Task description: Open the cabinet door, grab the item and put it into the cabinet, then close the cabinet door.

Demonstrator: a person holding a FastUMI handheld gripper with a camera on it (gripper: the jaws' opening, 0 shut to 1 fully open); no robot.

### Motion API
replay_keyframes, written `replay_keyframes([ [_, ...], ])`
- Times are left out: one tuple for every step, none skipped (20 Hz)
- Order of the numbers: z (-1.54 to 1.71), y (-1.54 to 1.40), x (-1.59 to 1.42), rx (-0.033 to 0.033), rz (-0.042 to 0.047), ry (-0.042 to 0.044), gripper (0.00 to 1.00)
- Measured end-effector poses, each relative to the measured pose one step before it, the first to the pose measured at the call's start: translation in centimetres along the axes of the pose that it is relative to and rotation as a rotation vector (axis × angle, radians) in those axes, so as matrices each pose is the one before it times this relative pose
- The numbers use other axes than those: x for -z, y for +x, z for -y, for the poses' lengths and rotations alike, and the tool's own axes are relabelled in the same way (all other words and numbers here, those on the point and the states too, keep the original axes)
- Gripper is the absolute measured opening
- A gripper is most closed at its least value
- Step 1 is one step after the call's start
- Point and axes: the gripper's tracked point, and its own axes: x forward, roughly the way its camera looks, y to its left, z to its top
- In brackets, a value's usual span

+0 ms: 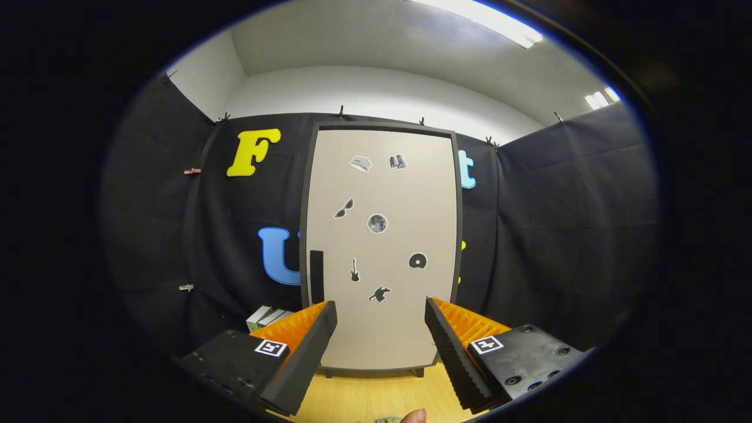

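A tall beige cabinet [380, 247] with a dark frame stands upright on the wooden floor, straight ahead of my fingers. Its door is closed and carries several small stickers. A dark vertical handle [316, 276] sits low on the door's left side. My gripper [380, 326] is open, held in front of the cabinet's lower part with nothing between the fingers. The left finger [305, 352] is below and slightly right of the handle. A small pale item [388, 419] lies on the floor just under the gripper, mostly cut off.
A few books or boxes [267, 317] lie on the floor to the cabinet's left, behind the left finger. Black cloth walls [558, 235] close in the booth on all sides. The wooden floor [382, 393] stretches between me and the cabinet. A fingertip [414, 416] shows beside the pale item.
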Motion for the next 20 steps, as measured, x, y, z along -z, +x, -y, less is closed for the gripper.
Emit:
replay_keyframes([
  [-0.075,-0.048,0.010,-0.00230,-0.00023,0.00302,0.97],
  [-0.153,0.007,0.009,-0.00084,-0.00099,-0.00072,0.97],
  [-0.020,-0.033,0.035,-0.00092,-0.00002,-0.00285,0.97],
  [-0.074,0.040,0.021,-0.00099,-0.00020,-0.00184,0.97],
  [-0.095,-0.150,0.063,-0.00096,-0.00043,-0.00065,0.97],
  [-0.066,0.065,0.061,-0.00156,-0.00154,0.00133,0.97],
  [-0.074,0.006,0.057,-0.00272,-0.00093,0.00181,0.97],
  [-0.122,0.061,-0.025,0.00001,-0.00010,0.00007,0.97],
  [-0.085,0.044,0.017,-0.00044,0.00172,0.00132,0.97],
  [-0.256,0.185,-0.045,-0.00323,0.00131,0.00429,0.97],
  [-0.468,0.365,0.021,-0.00475,-0.00220,0.00664,0.97],
  [-0.622,0.470,-0.082,-0.00884,-0.00078,0.00732,0.97],
  [-0.837,0.502,-0.279,-0.01002,0.00267,0.00622,0.97],
  [-0.914,0.700,-0.274,-0.01062,0.00536,0.00206,0.97],
  [-0.956,0.872,-0.183,-0.01024,0.00663,0.00101,0.97],
  [-0.930,0.875,-0.015,-0.01183,0.00026,0.00299,0.97],
  [-1.039,0.912,0.140,-0.01487,-0.00046,0.00654,0.97],
  [-0.892,1.054,0.177,-0.00869,-0.00422,0.00752,0.97],
  [-0.916,1.158,0.211,-0.01000,-0.00382,0.00857,0.97],
  [-0.724,1.267,0.319,-0.00611,-0.00536,0.00586,0.97],
])
